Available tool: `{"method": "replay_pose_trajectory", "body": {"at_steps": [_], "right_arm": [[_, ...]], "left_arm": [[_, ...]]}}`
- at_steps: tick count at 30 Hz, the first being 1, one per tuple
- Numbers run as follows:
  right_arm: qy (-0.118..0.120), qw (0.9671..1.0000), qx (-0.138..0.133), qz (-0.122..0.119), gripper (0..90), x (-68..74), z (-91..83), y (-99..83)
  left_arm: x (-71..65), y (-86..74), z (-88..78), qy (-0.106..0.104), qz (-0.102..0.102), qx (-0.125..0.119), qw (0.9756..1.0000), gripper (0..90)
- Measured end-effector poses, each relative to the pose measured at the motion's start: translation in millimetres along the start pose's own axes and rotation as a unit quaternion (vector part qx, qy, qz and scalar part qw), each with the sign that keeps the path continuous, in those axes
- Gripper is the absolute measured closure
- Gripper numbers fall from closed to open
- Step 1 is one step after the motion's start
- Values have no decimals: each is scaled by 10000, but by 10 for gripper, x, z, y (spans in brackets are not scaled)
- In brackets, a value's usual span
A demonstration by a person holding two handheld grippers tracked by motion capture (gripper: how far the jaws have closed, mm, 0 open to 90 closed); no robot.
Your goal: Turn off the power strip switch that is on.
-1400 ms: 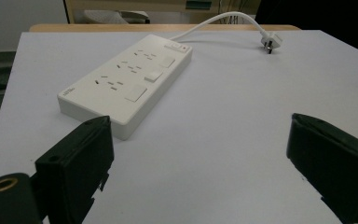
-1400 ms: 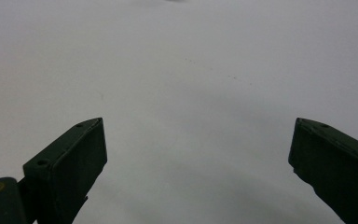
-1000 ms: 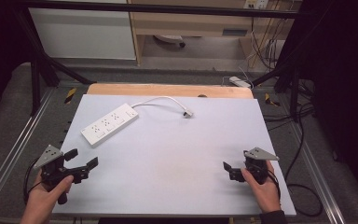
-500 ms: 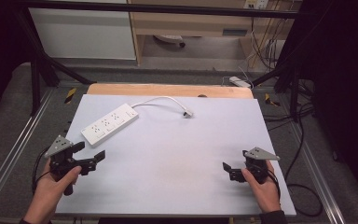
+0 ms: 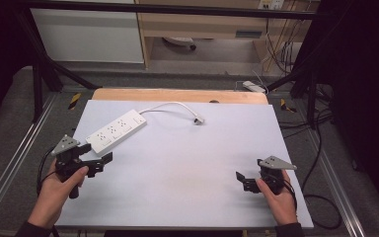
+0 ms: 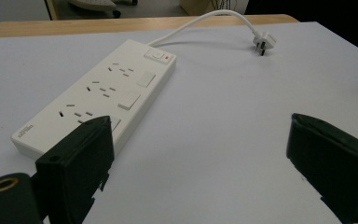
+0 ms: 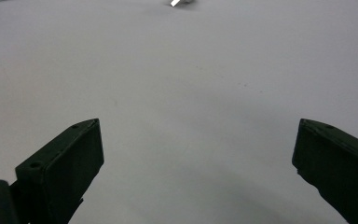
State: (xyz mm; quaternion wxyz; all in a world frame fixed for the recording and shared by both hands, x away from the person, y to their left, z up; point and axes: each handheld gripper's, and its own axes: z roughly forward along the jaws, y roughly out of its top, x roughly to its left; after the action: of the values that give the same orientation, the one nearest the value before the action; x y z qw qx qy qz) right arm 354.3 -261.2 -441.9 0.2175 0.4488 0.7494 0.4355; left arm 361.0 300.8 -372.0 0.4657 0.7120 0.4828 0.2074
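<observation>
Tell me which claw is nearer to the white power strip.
Left. The left claw sits open just short of the near end of the white power strip, not touching it. The right claw is open far across the table, near its front right corner.

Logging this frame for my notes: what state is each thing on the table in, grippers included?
Power strip: lying flat, sockets up, nothing plugged into it.
Plug: loose on the table, unplugged, cord curving back to the strip.
Left gripper: open, empty, close to the strip's near end.
Right gripper: open, empty, over bare table.
</observation>
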Motion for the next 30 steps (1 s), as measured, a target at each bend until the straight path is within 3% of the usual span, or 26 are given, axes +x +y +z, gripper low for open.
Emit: {"method": "replay_pose_trajectory", "body": {"at_steps": [12, 25, 30], "right_arm": [[-9, 10000, -34, -28, 25, -6, -12, 0], [-11, 10000, -26, -66, 25, -3, -14, -1], [-154, 9998, -18, -89, 29, -11, -18, -5]], "left_arm": [[45, 194, 76, 19, 29, 51, 10000, 74], [61, 351, 160, 253, 113, 153, 9995, 77], [78, 378, 227, 235, 100, 170, 9995, 81]]}}
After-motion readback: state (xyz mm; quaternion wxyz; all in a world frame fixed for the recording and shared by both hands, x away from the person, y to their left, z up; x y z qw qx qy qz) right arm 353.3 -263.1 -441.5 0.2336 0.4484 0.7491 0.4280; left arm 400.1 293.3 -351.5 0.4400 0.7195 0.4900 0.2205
